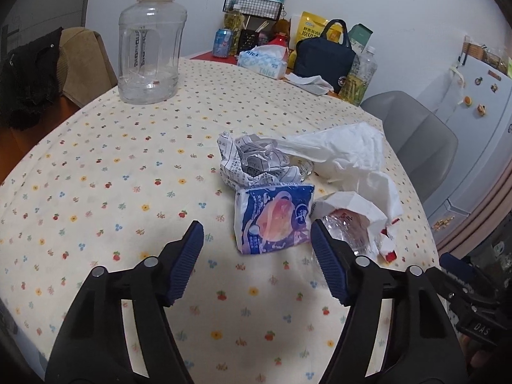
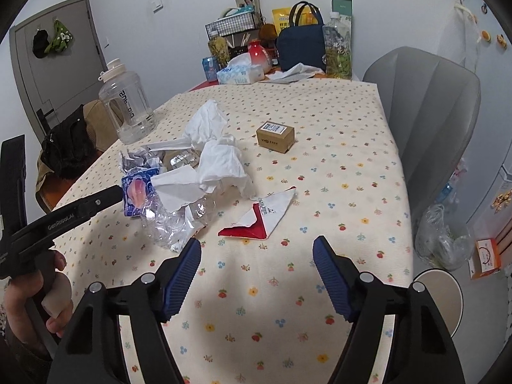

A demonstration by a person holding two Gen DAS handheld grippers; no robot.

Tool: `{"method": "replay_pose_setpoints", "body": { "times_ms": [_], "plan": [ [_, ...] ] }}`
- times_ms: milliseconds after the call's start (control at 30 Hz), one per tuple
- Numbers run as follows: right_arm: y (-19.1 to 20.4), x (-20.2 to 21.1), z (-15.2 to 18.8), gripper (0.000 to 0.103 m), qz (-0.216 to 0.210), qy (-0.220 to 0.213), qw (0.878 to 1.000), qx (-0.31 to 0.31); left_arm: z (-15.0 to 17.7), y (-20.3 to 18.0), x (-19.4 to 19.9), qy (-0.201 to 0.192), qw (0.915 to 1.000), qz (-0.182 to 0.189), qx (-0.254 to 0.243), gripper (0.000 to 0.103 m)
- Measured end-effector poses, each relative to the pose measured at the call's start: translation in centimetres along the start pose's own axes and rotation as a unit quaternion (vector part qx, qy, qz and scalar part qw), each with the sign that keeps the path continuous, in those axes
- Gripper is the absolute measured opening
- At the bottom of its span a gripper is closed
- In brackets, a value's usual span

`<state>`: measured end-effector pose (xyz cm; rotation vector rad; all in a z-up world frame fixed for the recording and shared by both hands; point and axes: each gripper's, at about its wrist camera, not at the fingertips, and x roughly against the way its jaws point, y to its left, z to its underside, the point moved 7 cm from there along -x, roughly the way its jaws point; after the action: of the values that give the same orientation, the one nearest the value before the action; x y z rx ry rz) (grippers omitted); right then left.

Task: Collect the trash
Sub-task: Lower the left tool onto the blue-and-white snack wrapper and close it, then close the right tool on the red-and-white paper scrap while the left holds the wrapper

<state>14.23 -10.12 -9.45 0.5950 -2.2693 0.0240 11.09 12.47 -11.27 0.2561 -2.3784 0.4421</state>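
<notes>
On the flowered surface (image 1: 96,166) in front of me sits a small heap of trash, and I am coming at it with both grippers. My left gripper (image 1: 257,249) has its jaws apart with nothing between the pads. Right ahead of it, just past the tips, lies the blue and pink wrapper (image 1: 273,217). It stands a bit taller than it is wide from where I look, so the jaws are lined up to close on its two sides. Behind the wrapper sit the crumpled printed paper (image 1: 256,160) and the white tissue (image 1: 345,153). The squashed clear plastic bottle (image 1: 348,230) is by my right-hand pad. My right gripper (image 2: 257,251) is also open and holds nothing. The red and white envelope (image 2: 259,220) lies flat just ahead of it, a little to the left, with its long side slanting up to the right. The small brown box (image 2: 275,136) is farther back and well apart from the heap. I think the left hand is the nearer one for the wrapper, and the right hand for the envelope. The envelope is thin and flat, so I guess it may be hard to pinch.
</notes>
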Motion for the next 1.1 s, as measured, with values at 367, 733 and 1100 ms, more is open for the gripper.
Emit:
{"method": "replay_pose_setpoints", "body": {
  "times_ms": [367,733,1100],
  "plan": [
    [0.6,-3.6,-0.4,0.071,-0.005,0.03,1.0,0.008,-0.2,0.5,-3.2,0.027,0.9995,-0.01,0.017,0.068],
    [1.7,-5.8,-0.3,0.073,0.002,0.048,0.999,0.022,0.6,1.0,-4.1,0.046,0.9976,0.032,0.04,0.018],
    [1.9,-6.3,-0.6,0.071,0.007,0.049,0.999,0.023,0.4,1.4,-0.3,0.014,0.9966,0.05,0.064,0.008]
  ]
}}
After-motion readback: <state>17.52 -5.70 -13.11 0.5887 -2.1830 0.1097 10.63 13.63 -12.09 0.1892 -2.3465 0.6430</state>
